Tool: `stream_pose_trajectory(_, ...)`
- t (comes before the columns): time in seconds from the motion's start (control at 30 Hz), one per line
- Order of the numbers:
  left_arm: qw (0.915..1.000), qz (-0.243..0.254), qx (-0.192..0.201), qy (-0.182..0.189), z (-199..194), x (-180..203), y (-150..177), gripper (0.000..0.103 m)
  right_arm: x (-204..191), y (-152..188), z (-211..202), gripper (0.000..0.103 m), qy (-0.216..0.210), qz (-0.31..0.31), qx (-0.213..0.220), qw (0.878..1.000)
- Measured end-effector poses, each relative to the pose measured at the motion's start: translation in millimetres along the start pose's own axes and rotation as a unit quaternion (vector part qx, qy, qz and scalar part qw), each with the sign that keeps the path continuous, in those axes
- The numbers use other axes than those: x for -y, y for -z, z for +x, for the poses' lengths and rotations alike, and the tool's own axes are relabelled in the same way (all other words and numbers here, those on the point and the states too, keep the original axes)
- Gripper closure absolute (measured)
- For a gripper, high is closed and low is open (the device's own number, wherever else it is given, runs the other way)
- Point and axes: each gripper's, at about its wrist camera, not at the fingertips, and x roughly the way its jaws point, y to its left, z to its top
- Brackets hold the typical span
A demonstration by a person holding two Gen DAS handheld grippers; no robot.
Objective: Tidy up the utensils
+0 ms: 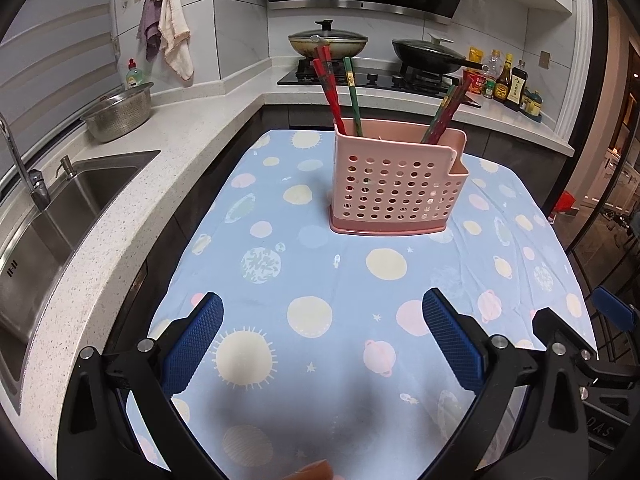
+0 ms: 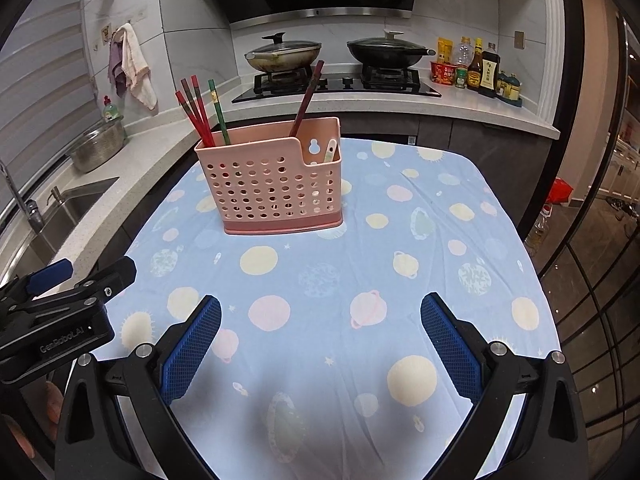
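Note:
A pink perforated utensil holder [image 1: 396, 188] [image 2: 272, 188] stands upright on the blue planet-print tablecloth [image 1: 340, 280] [image 2: 340, 272]. Red chopsticks [image 1: 329, 88] [image 2: 194, 114] and a green chopstick [image 1: 352, 92] [image 2: 218, 110] lean in its left part. More red chopsticks [image 1: 446, 114] [image 2: 306, 98] lean in the right part. A pale spoon handle [image 2: 330, 151] shows in the low side compartment. My left gripper [image 1: 322, 318] hovers open and holds nothing, well short of the holder. My right gripper [image 2: 320, 318] is likewise open with nothing between its blue pads.
A steel sink [image 1: 68, 208] and colander [image 1: 120, 114] sit on the white counter at the left. Two lidded pans [image 2: 284, 54] [image 2: 386, 52] rest on the stove behind. Sauce bottles [image 2: 480, 66] stand at the back right. The other gripper's body [image 2: 60, 316] shows beside the table's left edge.

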Motion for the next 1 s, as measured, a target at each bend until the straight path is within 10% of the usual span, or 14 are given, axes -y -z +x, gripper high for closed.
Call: stream_pose_trajectory(1.0,0.9992,-0.012,-0.013,-0.036,11,-11,5,0.008,9,4,7,0.007,0.01,0.008,-0.008,1.0)
